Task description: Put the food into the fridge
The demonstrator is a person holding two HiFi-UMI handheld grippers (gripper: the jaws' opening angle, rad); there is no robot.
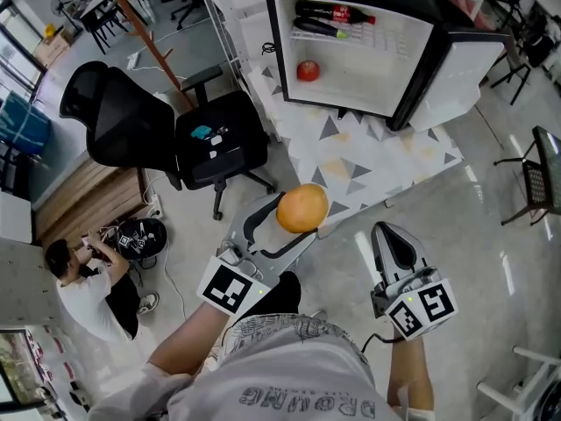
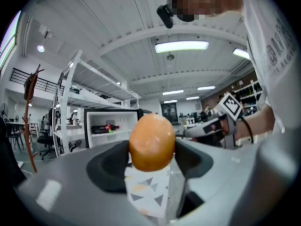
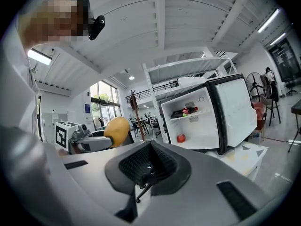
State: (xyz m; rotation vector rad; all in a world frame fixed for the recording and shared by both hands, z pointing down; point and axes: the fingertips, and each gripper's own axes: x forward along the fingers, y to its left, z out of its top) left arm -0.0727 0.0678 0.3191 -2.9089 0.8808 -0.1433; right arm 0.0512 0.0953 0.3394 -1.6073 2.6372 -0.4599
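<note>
Orange (image 1: 302, 207): clamped between the left gripper's (image 1: 294, 221) jaws, above the floor.
Right gripper (image 1: 391, 239): jaws together, holding nothing.
Fridge (image 1: 379, 70): door open, red apple (image 1: 308, 70) inside.

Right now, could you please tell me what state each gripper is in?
Left gripper: closed on the orange fruit.
Right gripper: jaws together, holding nothing.

One orange (image 1: 302, 208), one red fruit (image 1: 308, 70), two bottles (image 1: 340, 13) and one fridge (image 1: 386, 77).
</note>
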